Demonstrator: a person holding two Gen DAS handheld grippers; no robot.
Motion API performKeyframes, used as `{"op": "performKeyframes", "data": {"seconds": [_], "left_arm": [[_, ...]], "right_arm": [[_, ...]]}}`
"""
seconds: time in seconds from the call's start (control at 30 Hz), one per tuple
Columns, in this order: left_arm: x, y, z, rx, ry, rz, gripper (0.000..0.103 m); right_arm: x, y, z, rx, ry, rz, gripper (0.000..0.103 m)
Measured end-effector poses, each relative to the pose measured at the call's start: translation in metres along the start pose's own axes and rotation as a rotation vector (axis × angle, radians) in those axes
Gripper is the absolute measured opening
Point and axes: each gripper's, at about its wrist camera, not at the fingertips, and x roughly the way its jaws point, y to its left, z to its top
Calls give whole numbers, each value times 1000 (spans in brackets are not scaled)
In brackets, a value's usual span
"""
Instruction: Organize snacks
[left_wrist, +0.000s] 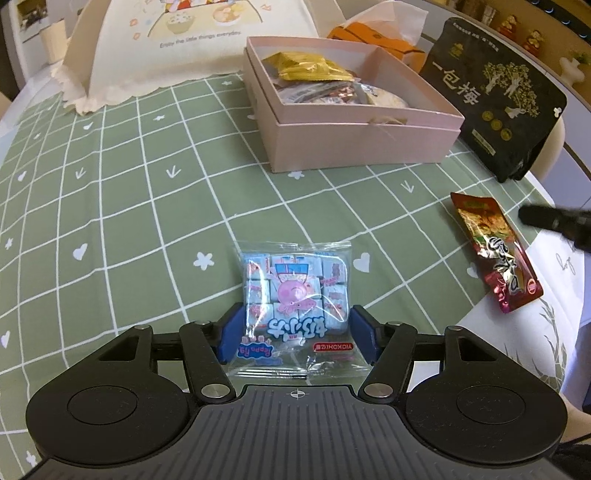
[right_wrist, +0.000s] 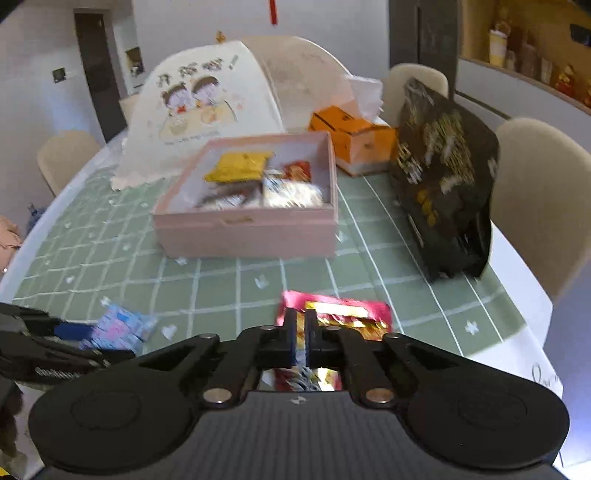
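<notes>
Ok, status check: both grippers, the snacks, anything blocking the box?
Left gripper closed on blue candy pack. Right gripper clamped on red snack packet. Pink box open, path clear.

open green cloth (left_wrist: 147, 221) before pink box (left_wrist: 362, 140), black bag (left_wrist: 498, 103) flanking

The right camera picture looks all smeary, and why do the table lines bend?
Right wrist view: motion blur smears the black bag and pink box. Left wrist view: sharp, with glare on the blue candy packet. Both views: the fisheye lens curves the tablecloth grid.
</notes>
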Motion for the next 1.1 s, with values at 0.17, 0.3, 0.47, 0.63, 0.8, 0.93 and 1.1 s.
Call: {"op": "performKeyframes", "data": {"seconds": [0.17,0.3,0.47,0.63,0.8,0.93,1.1], "left_arm": [[0,1,-1,6,-7,-1,67],[-1,-1,-4,18,-18,5,68],[-1,-4,-6,26,-29,15,68],[-1,-3,-6,29,-33,13,68],[-2,-2,-6,23,-33,10,68],[-2,-1,-7,17,-36,5,68],[-3,1,-6,5,-38,-1,68]], "right_arm": [[14,-30,-24,122,1,-65,79],[26,-51,-35,264,16,20,83],[40,-28,-30,194,43,16,100],[54,11,-40,-22,31,-110,103],[50,1,-35,-28,48,-60,98],[42,-8,-27,-22,73,-37,79],[22,-8,-20,-13,56,8,49]]}}
